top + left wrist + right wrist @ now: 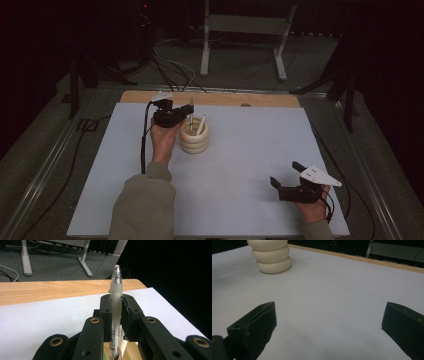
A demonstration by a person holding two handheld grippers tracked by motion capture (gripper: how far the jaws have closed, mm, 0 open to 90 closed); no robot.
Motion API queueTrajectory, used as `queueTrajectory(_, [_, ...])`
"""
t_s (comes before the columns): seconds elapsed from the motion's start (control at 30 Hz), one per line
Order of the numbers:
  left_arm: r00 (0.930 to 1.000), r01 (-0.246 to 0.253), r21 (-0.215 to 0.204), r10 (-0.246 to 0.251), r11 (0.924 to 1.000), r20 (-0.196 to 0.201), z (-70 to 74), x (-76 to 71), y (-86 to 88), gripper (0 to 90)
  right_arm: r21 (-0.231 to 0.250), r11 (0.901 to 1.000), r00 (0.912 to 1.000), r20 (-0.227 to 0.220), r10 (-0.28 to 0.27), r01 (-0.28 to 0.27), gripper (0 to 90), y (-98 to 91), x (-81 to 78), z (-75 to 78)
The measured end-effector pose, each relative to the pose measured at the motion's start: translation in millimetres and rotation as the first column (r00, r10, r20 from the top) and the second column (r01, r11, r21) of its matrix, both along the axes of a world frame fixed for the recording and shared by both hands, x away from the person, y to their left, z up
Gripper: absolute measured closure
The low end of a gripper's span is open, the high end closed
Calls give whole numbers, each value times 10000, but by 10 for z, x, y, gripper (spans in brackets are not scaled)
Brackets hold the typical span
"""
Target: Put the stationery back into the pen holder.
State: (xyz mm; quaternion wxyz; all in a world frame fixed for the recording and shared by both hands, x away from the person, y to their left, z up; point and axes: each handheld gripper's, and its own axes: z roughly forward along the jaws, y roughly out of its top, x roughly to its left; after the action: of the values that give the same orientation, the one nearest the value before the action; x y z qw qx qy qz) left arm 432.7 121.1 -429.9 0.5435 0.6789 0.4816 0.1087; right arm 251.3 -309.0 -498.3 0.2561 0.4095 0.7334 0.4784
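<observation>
My left gripper (186,111) is clamped on a pen (115,305), its pads pressing the frosted barrel from both sides. The pen stands upright, long axis nearly straight up and down, with its clear tip above the jaws and its printed lower end below them. It hangs directly over the mouth of the cream ribbed holder (194,137), which sits on the pale table mat (250,165) just beside my left hand. So I judge the coming move as a plain vertical one along the pen's own axis. A second white pen (200,125) leans inside the holder. My right gripper (285,180) rests well apart near the front edge, jaws spread wide with nothing between them; the left is clearly the nearer.
</observation>
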Motion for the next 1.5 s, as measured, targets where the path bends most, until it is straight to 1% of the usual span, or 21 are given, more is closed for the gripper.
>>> queueTrajectory(0.43, [10000, 67, -52, -67, 10000, 22, -63, -39, -9, 801, -9, 10000, 10000, -20, 13, -13, 0, 5, 1, -3])
queueTrajectory(0.9, [10000, 79, -234, -79, 9997, 22, -152, -92, -4, 801, -30, 10000, 10000, -4, 10, -10, 0, 5, -1, -1])
queueTrajectory(1.3, [9999, 153, -237, -154, 9996, -19, -220, -129, -7, 801, -43, 10000, 10000, -8, 24, -24, 0, 7, -1, -3])
queueTrajectory(1.5, [9999, 147, -400, -146, 9991, 29, -240, -148, -1, 799, -45, 10000, 10000, -2, 33, -33, 0, 8, -1, -3])
